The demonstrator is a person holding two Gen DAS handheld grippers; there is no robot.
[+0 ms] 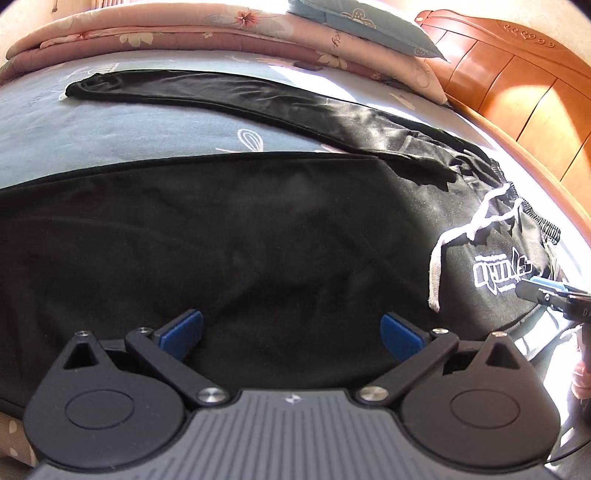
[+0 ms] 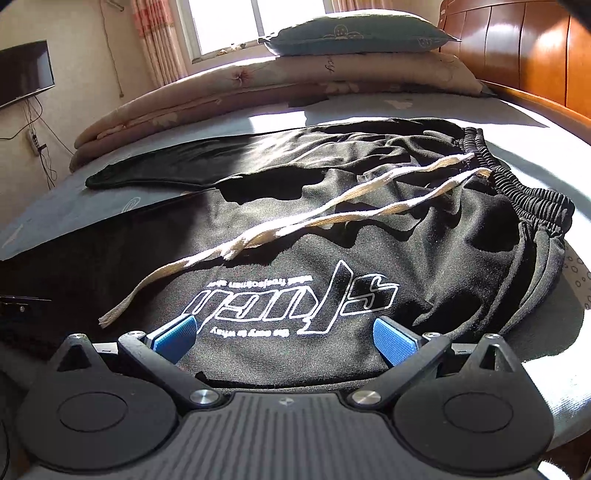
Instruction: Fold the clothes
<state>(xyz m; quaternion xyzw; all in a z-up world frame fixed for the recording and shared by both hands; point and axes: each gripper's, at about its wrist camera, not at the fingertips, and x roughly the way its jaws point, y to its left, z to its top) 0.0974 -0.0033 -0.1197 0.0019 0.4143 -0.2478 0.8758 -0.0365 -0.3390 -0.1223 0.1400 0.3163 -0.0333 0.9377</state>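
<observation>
My left hand-held gripper hangs low over the near trouser leg, blue pads wide apart, nothing between them, just black cloth underneath. Over on the other side, my right hand-held gripper is spread apart too, empty, hovering right above the white printed logo near the hip. So neither one has a hold on anything yet. Moving outward: the black sweatpants lie laid out flat on the bed, elastic waistband toward the wooden headboard, the pale drawstring trailing loose across the front. The near leg runs broad under my left side, and the far leg stretches away on its own, angled off across the sheet, the two legs clearly apart rather than stacked. That tells me where I stand, I think: the garment is spread and smoothed, but no fold is in it yet. Everything is left, as I judge it: bring one leg over the other, then fold the length down toward the waist, and tuck that drawstring in somewhere. Beyond the pants, a folded floral quilt with a blue pillow on top sits at the far side of the bed, out of my way.
</observation>
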